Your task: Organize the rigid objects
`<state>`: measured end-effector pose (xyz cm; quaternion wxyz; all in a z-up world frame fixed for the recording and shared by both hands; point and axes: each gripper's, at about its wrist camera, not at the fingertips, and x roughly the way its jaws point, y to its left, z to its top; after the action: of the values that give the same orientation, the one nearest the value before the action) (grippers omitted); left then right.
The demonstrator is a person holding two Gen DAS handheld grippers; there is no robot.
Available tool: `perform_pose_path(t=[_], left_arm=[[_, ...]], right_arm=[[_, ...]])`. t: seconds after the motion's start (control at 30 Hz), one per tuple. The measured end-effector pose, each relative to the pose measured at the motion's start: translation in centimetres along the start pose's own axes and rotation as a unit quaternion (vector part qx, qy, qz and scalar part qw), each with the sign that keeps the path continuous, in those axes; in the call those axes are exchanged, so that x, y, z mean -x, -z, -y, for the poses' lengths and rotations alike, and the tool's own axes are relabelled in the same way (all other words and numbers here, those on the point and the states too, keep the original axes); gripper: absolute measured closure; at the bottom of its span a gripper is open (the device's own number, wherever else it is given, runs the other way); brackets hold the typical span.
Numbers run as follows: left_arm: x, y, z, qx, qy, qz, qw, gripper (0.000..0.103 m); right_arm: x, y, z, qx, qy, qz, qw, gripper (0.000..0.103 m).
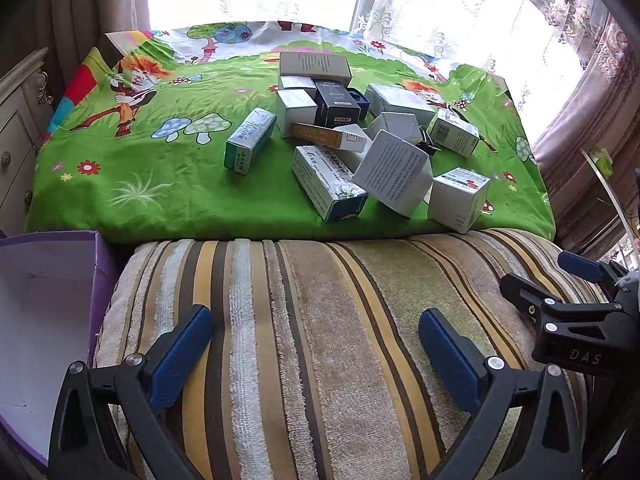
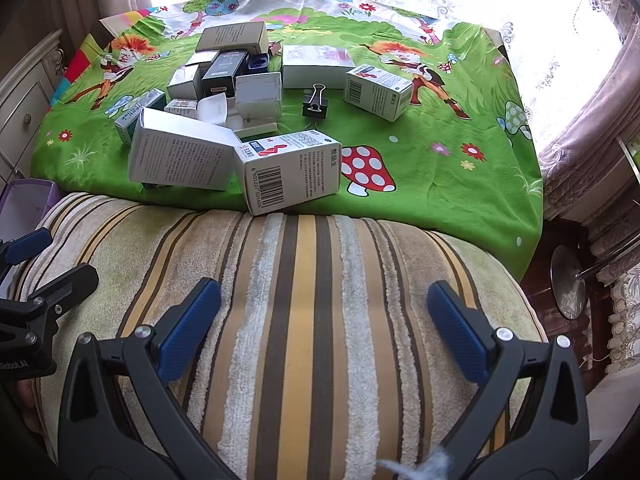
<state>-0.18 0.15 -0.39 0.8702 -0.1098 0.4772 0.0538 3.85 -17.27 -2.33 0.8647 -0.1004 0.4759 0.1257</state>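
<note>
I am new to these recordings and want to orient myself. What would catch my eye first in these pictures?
First, the bright green cartoon cloth on the table by the window, with a jumble of small boxes piled left of its middle. One barcode box lies at the near edge, and a black binder clip sits apart. Nearer, both open claws, left and right, hover over a striped cushion.
</note>
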Motion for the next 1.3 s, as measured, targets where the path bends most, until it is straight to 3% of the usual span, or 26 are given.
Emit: perform_pose_path(t=[0.43,0.63,1.03,1.3], left_arm=[[0.3,-0.1,-0.5,0.000,0.015,0.000,0.9999,0.000],[0.5,0.1,0.3,-0.014,-0.009,0.009,0.9998,0.000],[0.5,-0.1,0.5,-0.018,-0.016,0.004,0.9997,0.000],[0.9,-1.5,1.6,-0.063,0.015,0.005,0.9979,0.025]], right_arm=[[0.2,0.1,0.1,-0.001,-0.002,0.004,1.000,0.000],[0.2,0.2,0.1,0.000,-0.001,0.008,1.000,0.000],[0.4,0.3,0.2,0.000,-0.001,0.015,1.000,0.000],[0.2,0.1,0.3,-0.001,-0.005,0.014,1.000,0.000]])
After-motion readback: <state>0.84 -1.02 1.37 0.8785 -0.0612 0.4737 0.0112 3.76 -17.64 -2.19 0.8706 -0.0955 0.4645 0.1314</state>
